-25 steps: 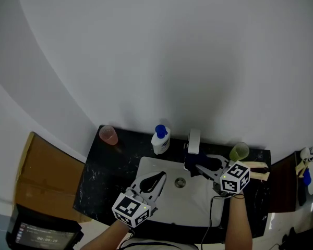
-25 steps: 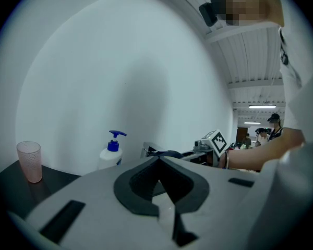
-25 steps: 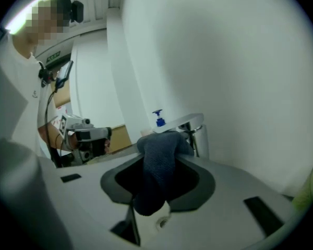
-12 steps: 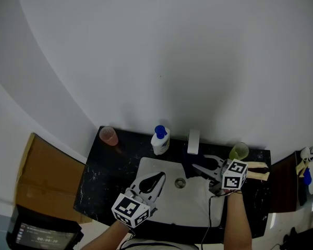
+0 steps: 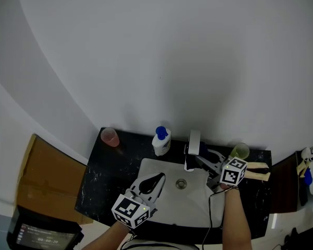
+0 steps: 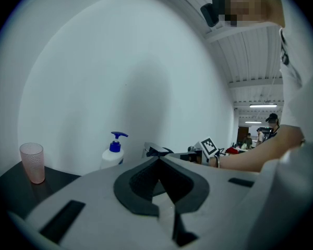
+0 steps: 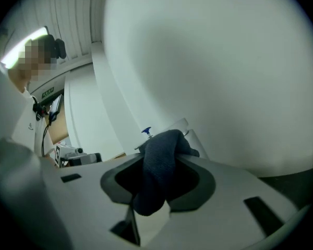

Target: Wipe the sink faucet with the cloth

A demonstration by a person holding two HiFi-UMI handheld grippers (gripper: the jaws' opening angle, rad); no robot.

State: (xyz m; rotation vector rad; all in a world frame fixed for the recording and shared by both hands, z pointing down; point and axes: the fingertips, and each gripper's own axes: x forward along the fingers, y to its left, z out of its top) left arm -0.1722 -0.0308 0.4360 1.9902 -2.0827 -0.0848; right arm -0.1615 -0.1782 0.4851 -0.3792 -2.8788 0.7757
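Just right of the faucet (image 5: 193,141), the right gripper (image 5: 198,160) clamps a dark blue cloth (image 5: 188,163) between its jaws and points up-left at the spout. The faucet shows as a pale bar whose long axis runs from the wall toward the sink (image 5: 195,202), spout end facing the person. The cloth sits at that spout end, though whether it touches the metal cannot be told. In the right gripper view, the cloth (image 7: 156,176) drapes lengthwise from the tips of the right gripper (image 7: 164,145) back toward the camera, with the faucet (image 7: 192,133) pale behind it. Below and left of the faucet, the left gripper (image 5: 159,177) hangs over the sink with its jaws together and nothing between them, as its own view confirms (image 6: 157,160). A soap bottle (image 5: 160,140) stands just left of the faucet, a pink cup (image 5: 110,136) farther left, and a green cup (image 5: 239,151) to its right, all on the black counter (image 5: 101,176).
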